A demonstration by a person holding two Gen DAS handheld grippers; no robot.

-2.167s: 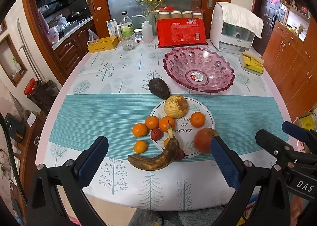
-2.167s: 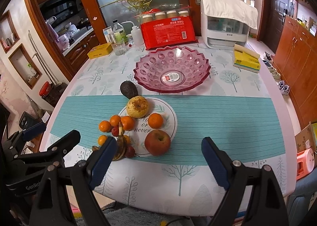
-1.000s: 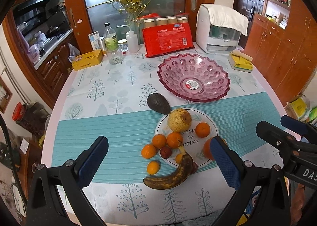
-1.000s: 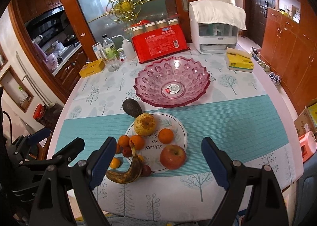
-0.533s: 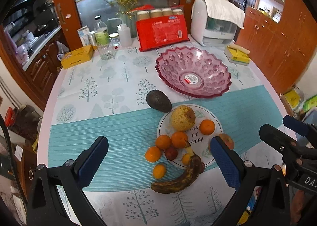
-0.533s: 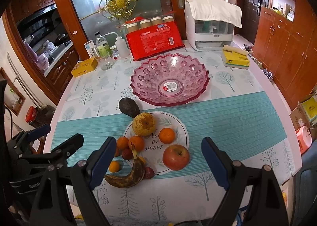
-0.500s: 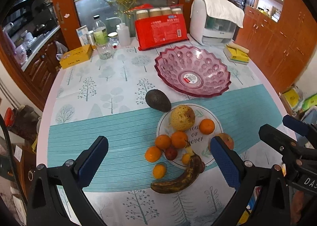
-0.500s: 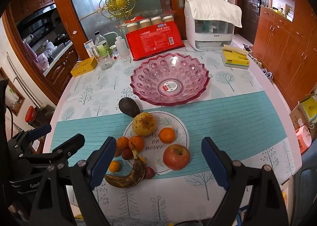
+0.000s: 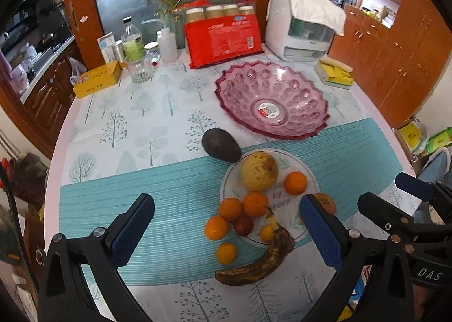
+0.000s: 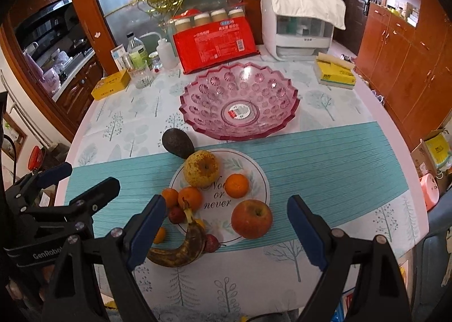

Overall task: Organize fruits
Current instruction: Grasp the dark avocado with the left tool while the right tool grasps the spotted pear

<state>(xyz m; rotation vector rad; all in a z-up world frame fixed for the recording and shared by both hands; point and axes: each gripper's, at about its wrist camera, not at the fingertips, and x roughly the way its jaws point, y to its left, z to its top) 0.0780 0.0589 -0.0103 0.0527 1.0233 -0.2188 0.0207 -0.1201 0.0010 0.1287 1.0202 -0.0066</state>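
From where I hang over the near edge of the table [image 10: 353, 152], the pink glass bowl [image 10: 240, 101] sits empty at twelve o'clock, well beyond the fruit. It looks rigid and breakable, so I judge fruit should be lowered in, not dropped.

The white plate [image 10: 254, 172] lies at the centre, with the fruit on and around it. The blackened banana [image 10: 180, 248], at seven o'clock off the plate's rim, is surely soft; I would pinch it gently at mid-length. The avocado [image 10: 178, 142], at eleven o'clock and just off the plate, seems firm and smooth enough to slip, so across its widest part. The speckled pear [image 10: 201, 168] and the red apple [image 10: 252, 219] look heavy and hard: grip them across the middle. The tangerines [image 10: 237, 185] are light and slightly yielding, the tiny red fruits [image 10: 176, 214] fiddly.

My right gripper [image 10: 223, 231] stands spread wide and empty, the apple between its fingers in view; my left gripper [image 9: 226, 226] likewise gapes above the cluster.

In the left wrist view the apple is mostly hidden behind my fingertip [image 9: 319, 226]. In the right wrist view one small tangerine is half covered by a pad. What the tiny red fruits are, I cannot tell.
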